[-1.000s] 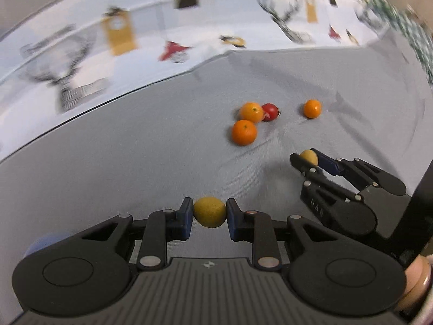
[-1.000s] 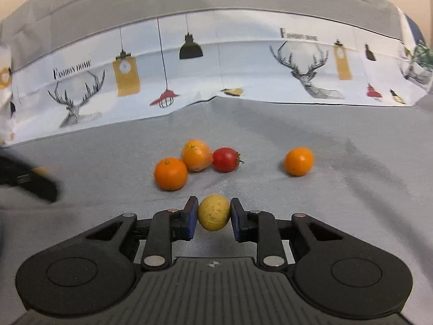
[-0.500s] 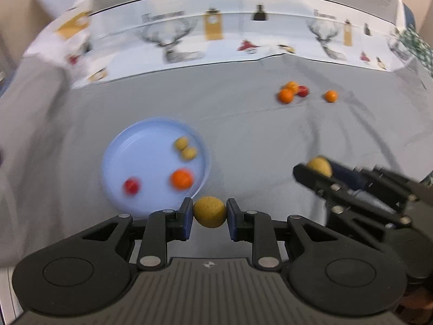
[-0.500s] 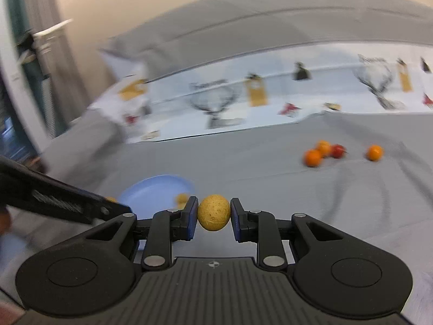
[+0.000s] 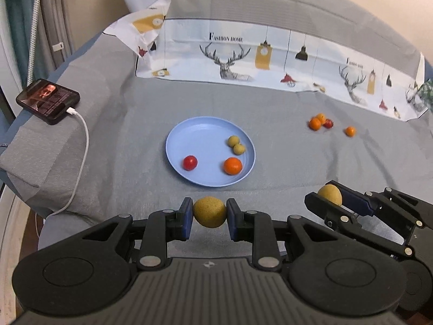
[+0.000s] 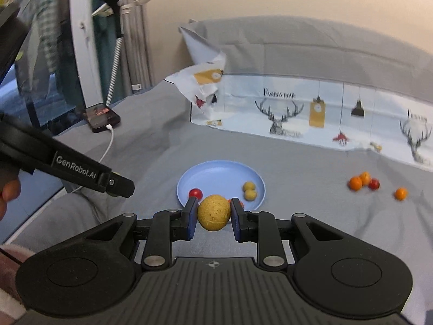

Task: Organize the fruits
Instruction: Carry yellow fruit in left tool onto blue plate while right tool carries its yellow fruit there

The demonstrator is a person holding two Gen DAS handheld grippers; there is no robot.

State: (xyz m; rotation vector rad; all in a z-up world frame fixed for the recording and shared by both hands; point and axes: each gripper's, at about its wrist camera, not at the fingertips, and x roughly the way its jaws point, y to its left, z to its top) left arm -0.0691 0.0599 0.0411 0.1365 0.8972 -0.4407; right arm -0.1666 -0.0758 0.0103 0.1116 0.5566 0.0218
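Observation:
My left gripper [image 5: 209, 218] is shut on a yellow fruit [image 5: 209, 211], held above the grey cloth just short of the blue plate [image 5: 189, 132]. The plate holds a red tomato [image 5: 190, 162], an orange [image 5: 232, 165] and two small yellow-green fruits [image 5: 236, 145]. My right gripper [image 6: 213, 216] is shut on a second yellow fruit [image 6: 214, 212]; in the left wrist view it [image 5: 328, 197] hangs to the right of the plate. In the right wrist view the plate [image 6: 216, 173] lies just beyond the held fruit. Loose oranges [image 5: 315, 123] and a tomato [image 5: 328, 123] lie far right.
A phone [image 5: 48, 100] with a white cable [image 5: 81, 146] rests on the raised grey edge at left. A printed sheet [image 5: 270, 59] stands along the back. A lone orange [image 5: 350, 131] lies right of the loose cluster. A person's hand [image 6: 8, 195] holds the left gripper.
Both grippers, each still holding its yellow fruit, swung left and up from the loose fruit cluster to the near side of the blue plate, which now shows in both views.

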